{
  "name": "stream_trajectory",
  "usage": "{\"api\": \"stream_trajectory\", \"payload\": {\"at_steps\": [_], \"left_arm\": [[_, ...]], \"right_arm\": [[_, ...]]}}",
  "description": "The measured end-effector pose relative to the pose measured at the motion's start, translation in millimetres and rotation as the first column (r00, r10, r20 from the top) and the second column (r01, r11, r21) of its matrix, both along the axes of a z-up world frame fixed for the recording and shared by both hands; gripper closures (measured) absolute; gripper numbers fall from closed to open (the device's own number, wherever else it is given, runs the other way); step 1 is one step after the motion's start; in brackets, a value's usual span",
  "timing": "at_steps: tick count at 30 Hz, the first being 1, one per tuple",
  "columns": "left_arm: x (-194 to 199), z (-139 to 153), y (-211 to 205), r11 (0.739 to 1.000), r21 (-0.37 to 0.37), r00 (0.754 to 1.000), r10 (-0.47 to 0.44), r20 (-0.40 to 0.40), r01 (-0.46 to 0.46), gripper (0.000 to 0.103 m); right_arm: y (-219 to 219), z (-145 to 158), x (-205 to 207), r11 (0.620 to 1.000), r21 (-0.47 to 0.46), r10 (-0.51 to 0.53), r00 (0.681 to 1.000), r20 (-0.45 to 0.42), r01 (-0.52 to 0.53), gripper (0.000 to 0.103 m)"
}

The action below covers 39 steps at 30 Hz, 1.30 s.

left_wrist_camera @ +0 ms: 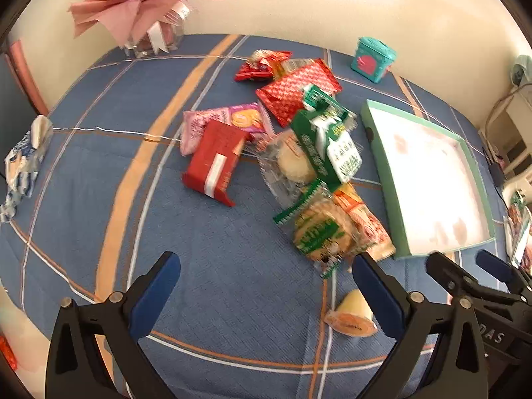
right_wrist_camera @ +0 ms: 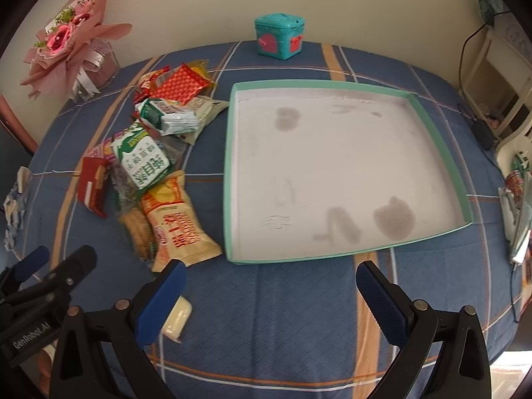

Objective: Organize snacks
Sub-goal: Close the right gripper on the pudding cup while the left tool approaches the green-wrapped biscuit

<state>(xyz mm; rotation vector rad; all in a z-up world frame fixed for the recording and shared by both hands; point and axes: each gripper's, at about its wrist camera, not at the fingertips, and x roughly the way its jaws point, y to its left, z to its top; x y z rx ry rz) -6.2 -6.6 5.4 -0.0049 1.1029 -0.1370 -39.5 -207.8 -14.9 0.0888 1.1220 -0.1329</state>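
Several snack packs lie in a loose pile on the blue plaid tablecloth: a red box (left_wrist_camera: 216, 163), a pink pack (left_wrist_camera: 226, 119), a red checkered pack (left_wrist_camera: 299, 89), a green-and-white pack (left_wrist_camera: 326, 139) (right_wrist_camera: 143, 163), a round cracker pack (left_wrist_camera: 319, 232) and an orange-and-cream pack (right_wrist_camera: 179, 222). To their right sits a shallow mint-green tray (left_wrist_camera: 432, 183) (right_wrist_camera: 332, 173), stained and holding nothing. A small yellow snack (left_wrist_camera: 352, 316) (right_wrist_camera: 178, 316) lies alone near both grippers. My left gripper (left_wrist_camera: 266, 266) (right_wrist_camera: 63, 254) is open in front of the pile. My right gripper (right_wrist_camera: 271, 269) (left_wrist_camera: 460, 259) is open before the tray's near edge.
A pink bouquet in a glass vase (left_wrist_camera: 146, 6) (right_wrist_camera: 69, 40) stands at the back left, a teal box (left_wrist_camera: 372, 58) (right_wrist_camera: 279, 38) by the wall. A blue-and-white wrapper (left_wrist_camera: 23, 166) lies at the left table edge. Cream shelving with cables (right_wrist_camera: 492, 83) and stacked items (right_wrist_camera: 518, 206) are at the right.
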Motion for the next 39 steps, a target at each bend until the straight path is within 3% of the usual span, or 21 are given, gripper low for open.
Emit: {"api": "stream_trajectory", "payload": {"at_steps": [3,10,15,22,31,34,39], "left_arm": [[-1,-3,-2,0.999,-0.026,0.999,-0.040,-0.033,0.039,0.001],[-6,-5,5,0.997,-0.069,0.997,-0.047,-0.066,0.042,0.001],[0,-9,32,0.992,-0.113,0.994,0.042,-0.100,-0.053,0.002],[-1,-24,49,0.989,-0.117,0.987,0.075,-0.144,-0.093,0.002],[-9,-31,60,0.978,-0.170,0.981,0.086,-0.176,-0.117,0.002],[-8,-33,61,0.977,-0.180,0.980,0.082,-0.179,-0.115,0.002],[-7,-34,57,0.978,-0.185,0.980,0.065,-0.189,-0.100,0.002]], "right_arm": [[1,0,0,1.000,-0.010,-0.002,1.000,-0.003,0.002,0.000],[5,-4,10,0.996,0.081,0.024,1.000,-0.020,-0.023,0.004],[18,-11,13,0.986,0.157,0.073,0.996,-0.057,-0.064,0.013],[44,-41,9,0.972,0.200,0.159,0.971,-0.178,-0.122,0.019],[70,-48,-5,0.958,0.181,0.255,0.949,-0.186,-0.222,0.019],[77,-58,-9,0.962,0.132,0.265,0.940,-0.216,-0.241,0.031],[85,-70,-10,0.952,0.128,0.302,0.928,-0.218,-0.279,0.041]]}}
